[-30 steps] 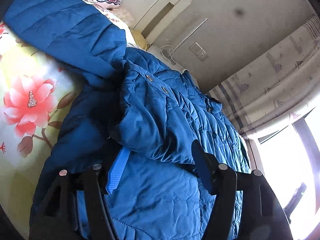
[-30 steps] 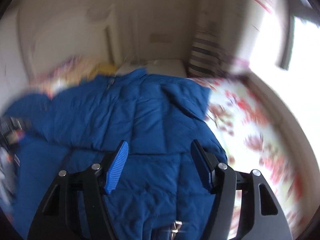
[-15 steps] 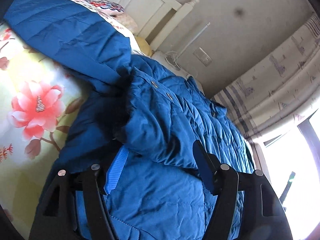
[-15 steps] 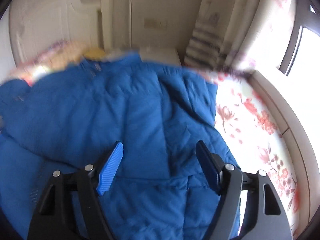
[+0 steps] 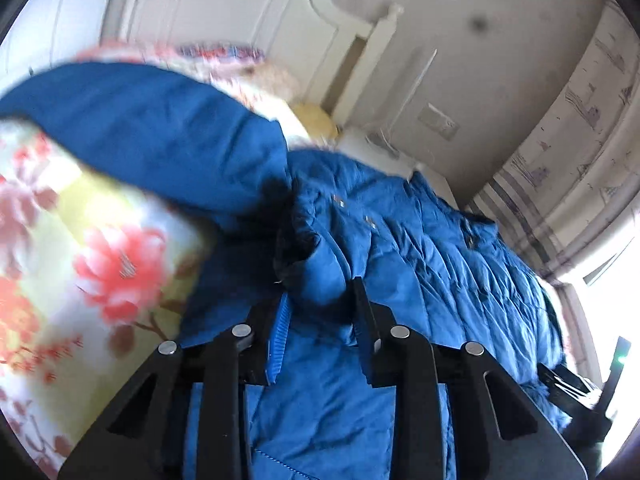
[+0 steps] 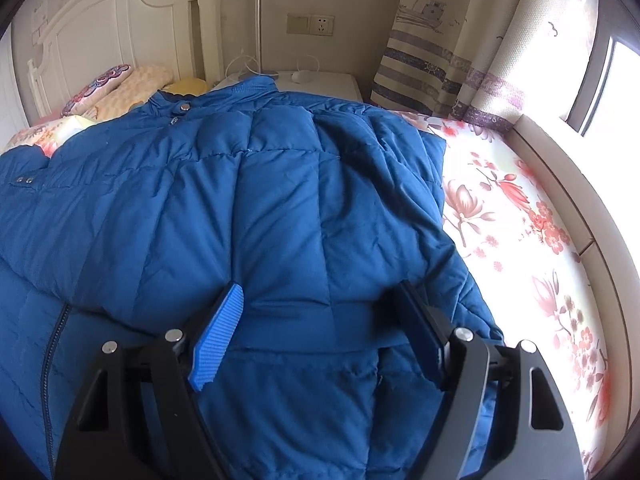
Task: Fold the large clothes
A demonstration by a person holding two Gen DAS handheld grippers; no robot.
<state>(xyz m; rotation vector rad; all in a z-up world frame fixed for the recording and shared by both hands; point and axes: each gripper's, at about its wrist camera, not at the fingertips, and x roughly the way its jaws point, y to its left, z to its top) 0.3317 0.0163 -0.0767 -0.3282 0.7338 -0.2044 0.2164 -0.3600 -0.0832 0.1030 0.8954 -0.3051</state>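
Note:
A large blue quilted jacket [image 6: 280, 208] lies spread on a floral bed sheet [image 6: 520, 232]. One sleeve is folded across its front. In the left wrist view the jacket [image 5: 420, 264] fills the middle, and its other sleeve [image 5: 152, 128] stretches out to the left. My left gripper [image 5: 320, 304] is shut on a bunched fold of the jacket's front edge. My right gripper [image 6: 320, 308] is open, its jaws wide apart just above the folded sleeve's cuff, holding nothing.
Pillows [image 6: 116, 88] and a white headboard [image 6: 112, 28] are at the far end of the bed. A white bedside table [image 6: 320, 80] stands behind the jacket's collar. Curtains [image 6: 460, 40] and a window ledge [image 6: 580, 208] run along the right side.
My left gripper has closed from wide open onto the jacket's front fold. My right gripper has moved lower and closer over the folded sleeve, still open.

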